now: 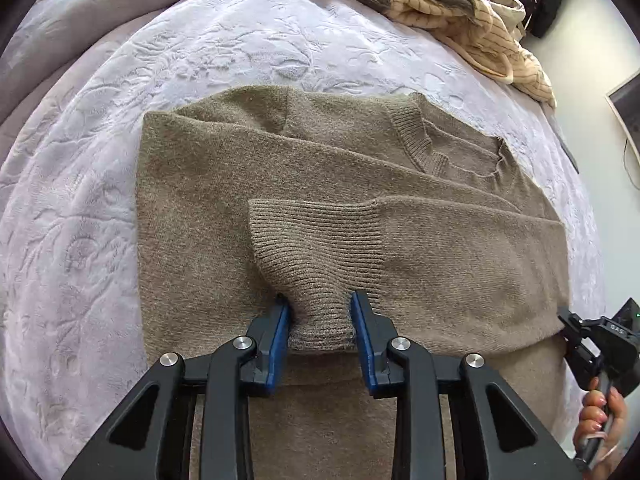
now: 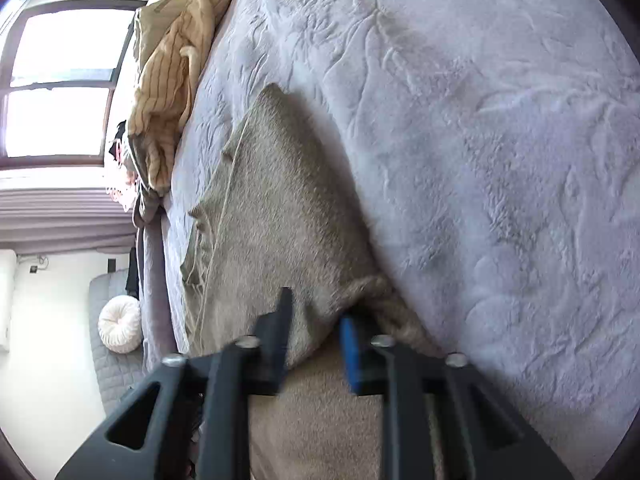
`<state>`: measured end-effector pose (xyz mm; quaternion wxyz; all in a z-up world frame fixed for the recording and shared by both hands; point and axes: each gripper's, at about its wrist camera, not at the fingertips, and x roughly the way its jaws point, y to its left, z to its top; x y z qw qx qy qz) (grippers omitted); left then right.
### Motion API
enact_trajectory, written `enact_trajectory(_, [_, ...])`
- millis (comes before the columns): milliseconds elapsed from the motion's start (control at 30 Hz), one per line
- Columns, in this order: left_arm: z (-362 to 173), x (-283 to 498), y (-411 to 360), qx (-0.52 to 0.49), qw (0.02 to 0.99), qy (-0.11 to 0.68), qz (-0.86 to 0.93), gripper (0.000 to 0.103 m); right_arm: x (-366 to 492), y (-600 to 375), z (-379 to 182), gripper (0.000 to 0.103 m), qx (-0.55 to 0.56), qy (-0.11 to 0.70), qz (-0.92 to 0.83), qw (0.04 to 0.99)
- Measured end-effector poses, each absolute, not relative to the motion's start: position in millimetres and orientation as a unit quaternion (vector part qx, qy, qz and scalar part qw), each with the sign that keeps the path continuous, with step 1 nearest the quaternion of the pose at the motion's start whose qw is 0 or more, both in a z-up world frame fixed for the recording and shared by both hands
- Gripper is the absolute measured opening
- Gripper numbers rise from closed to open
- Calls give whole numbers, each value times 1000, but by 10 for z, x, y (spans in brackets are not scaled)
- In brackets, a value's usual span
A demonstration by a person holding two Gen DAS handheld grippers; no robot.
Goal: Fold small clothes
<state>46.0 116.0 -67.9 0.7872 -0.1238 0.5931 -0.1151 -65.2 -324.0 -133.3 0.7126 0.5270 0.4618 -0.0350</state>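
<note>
A taupe knit sweater (image 1: pixel 224 200) lies flat on the bed, neckline (image 1: pixel 436 148) toward the far right, one sleeve folded across its body. That sleeve's ribbed cuff (image 1: pixel 316 240) is bunched between the blue pads of my left gripper (image 1: pixel 320 312), which is shut on it. My right gripper (image 1: pixel 564 320), held by a hand (image 1: pixel 600 412), sits at the sweater's near right edge. In the blurred right wrist view, a raised fold of the sweater (image 2: pixel 280 208) fills the gap of the right gripper (image 2: pixel 314 320), which pinches it.
The pale lilac embossed blanket (image 1: pixel 200 48) covers the bed all around the sweater. A heap of cream striped and olive clothes (image 1: pixel 480 20) lies at the bed's far right edge. A window (image 2: pixel 60 80) and a round white cushion (image 2: pixel 120 330) are beyond the bed.
</note>
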Motion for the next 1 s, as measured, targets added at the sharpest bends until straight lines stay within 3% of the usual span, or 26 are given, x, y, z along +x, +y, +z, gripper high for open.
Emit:
enact_trajectory(33, [-664,450,1161,-127,787,591,-118,21,-632,-3284,-1320,6,525,461,-34,715])
enact_trajectory(233, [-663,309,1102,-121,793,585,-122,21,-507,-3297,-1193,6,450,476,17,756])
enact_trajectory(600, [-559,111,1485,-35,816,577,-10,23,-525,-3382,-1405,8,446,492,30,747])
enact_trajectory(667, [-567,78,1552,-34,813,581,4,47,-549,-3353,-1349,15,442,499,29,745])
enact_trajectory(700, [-564,53,1579,-31,815,579,16,86,-563,-3316,-1300,19,433,503,32,748])
enact_trajectory(733, [-551,20,1602,-28,819,573,29,99,-561,-3263,-1249,29,423,506,36,751])
enact_trajectory(767, [-522,-23,1614,-26,826,562,35,99,-581,-3222,-1205,34,413,510,38,754])
enact_trajectory(1000, [-453,-53,1613,-60,823,564,10,99,-581,-2740,-798,35,312,521,67,792])
